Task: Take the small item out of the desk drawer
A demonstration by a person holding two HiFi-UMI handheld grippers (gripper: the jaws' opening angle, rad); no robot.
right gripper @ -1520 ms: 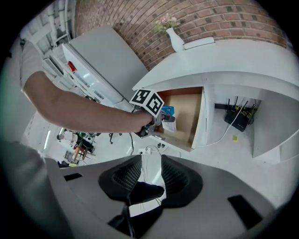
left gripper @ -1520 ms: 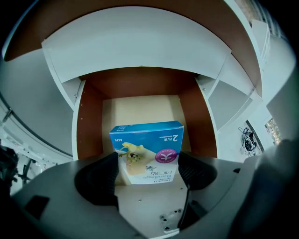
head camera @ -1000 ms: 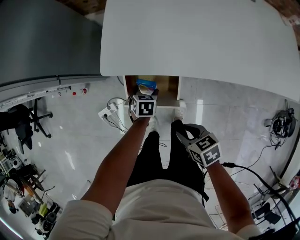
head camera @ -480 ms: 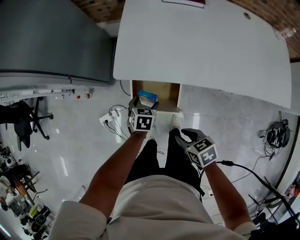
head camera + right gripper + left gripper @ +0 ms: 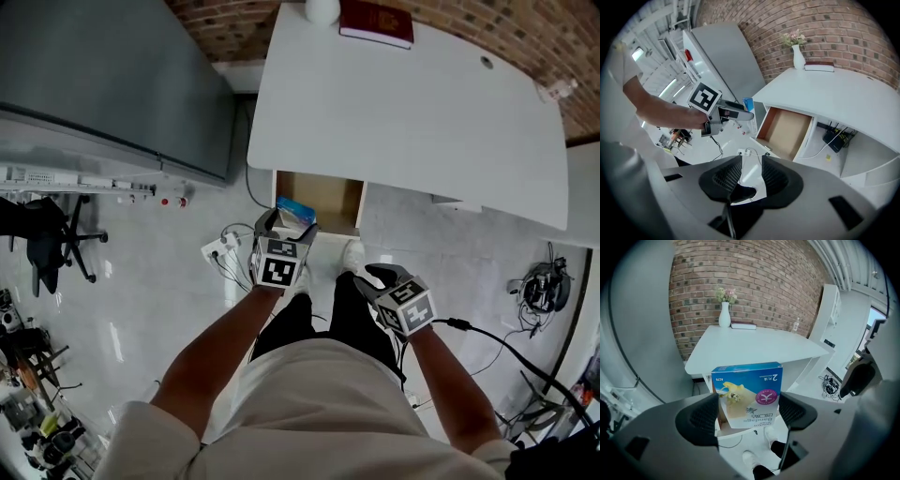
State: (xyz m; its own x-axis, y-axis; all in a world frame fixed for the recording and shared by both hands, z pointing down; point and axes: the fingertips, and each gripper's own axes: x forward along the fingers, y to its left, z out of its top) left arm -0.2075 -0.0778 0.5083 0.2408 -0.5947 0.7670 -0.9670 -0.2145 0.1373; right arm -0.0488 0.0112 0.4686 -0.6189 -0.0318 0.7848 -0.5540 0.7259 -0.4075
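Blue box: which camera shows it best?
The left gripper view. The blue box fills its middle, front label facing the camera, pinched between the pads of the left gripper. The head view catches only its small blue top near the open drawer. The right gripper view shows just a blue sliver, far off.

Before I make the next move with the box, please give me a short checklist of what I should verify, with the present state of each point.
1. Grip of the left gripper on the box: ok, pads press on both sides.
2. The box out of the drawer: ok, the drawer looks empty.
3. The right gripper free: ok, jaws apart, nothing between.
4. Bare space on the desk top: ok.
5. The drawer shut: not ok, it stands open.
6. Firmness of the grip: cannot tell.
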